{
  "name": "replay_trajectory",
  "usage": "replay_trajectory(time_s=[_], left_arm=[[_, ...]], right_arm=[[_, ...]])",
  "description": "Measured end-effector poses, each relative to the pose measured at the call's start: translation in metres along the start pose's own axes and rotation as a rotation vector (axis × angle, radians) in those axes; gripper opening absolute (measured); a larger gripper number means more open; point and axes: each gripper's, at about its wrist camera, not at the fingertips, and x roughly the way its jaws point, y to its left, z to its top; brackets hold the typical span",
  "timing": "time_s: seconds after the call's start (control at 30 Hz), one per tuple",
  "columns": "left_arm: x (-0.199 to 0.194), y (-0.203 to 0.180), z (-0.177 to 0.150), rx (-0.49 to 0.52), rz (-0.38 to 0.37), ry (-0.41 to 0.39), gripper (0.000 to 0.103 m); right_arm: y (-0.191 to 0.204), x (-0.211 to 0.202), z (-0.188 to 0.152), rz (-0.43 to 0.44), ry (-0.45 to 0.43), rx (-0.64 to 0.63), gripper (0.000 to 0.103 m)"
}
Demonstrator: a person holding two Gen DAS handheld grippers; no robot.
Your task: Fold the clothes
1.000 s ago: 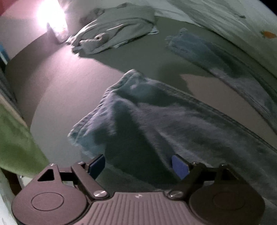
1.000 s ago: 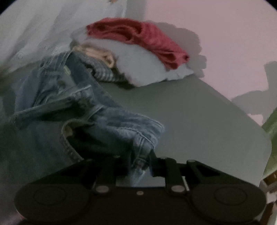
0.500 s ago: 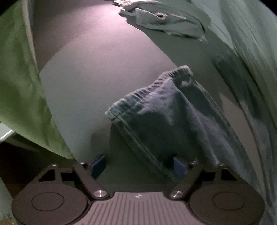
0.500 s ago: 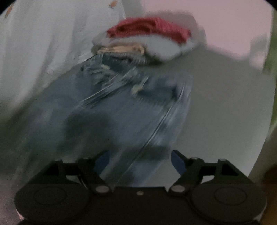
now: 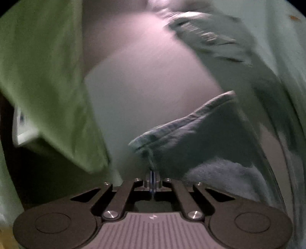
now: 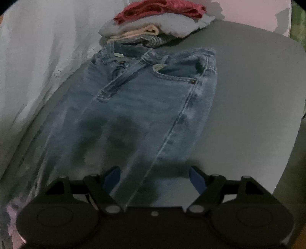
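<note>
A pair of light blue jeans [image 6: 145,103] lies flat on the grey table [image 6: 248,95], waistband at the far end. My right gripper [image 6: 155,176] is open above the thigh part, touching nothing. In the left wrist view my left gripper [image 5: 152,176] is shut on the hem of a jeans leg [image 5: 191,130] and holds it lifted off the table; the view is blurred by motion.
A stack of folded clothes with a red garment [image 6: 158,9] on top sits beyond the waistband. A crumpled grey garment [image 5: 206,40] lies far on the table. Green fabric [image 5: 42,76] hangs at the left. The person's white shirt [image 6: 38,57] borders the table.
My right gripper let go of the waistband and opened; the jeans now lie flat. My left gripper closed on the leg hem and swung left with it.
</note>
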Motion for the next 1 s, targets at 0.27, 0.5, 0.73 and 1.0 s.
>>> replay_trajectory(time_s=[0.27, 0.5, 0.73, 1.0], left_arm=[[0.005, 0.003, 0.002, 0.005, -0.065, -0.012, 0.028], [0.003, -0.010, 0.002, 0.049, -0.061, 0.004, 0.043], [-0.037, -0.058, 0.027, 0.283, -0.018, -0.285, 0.076], [0.009, -0.149, 0.075, 0.444, -0.220, -0.217, 0.089]], right_arm=[[0.008, 0.006, 0.010, -0.019, -0.007, -0.058, 0.083], [0.014, 0.003, 0.012, -0.035, -0.017, -0.089, 0.084], [0.047, -0.016, 0.008, -0.061, -0.107, -0.248, 0.085], [0.123, -0.022, -0.044, 0.009, -0.173, -0.490, 0.097]])
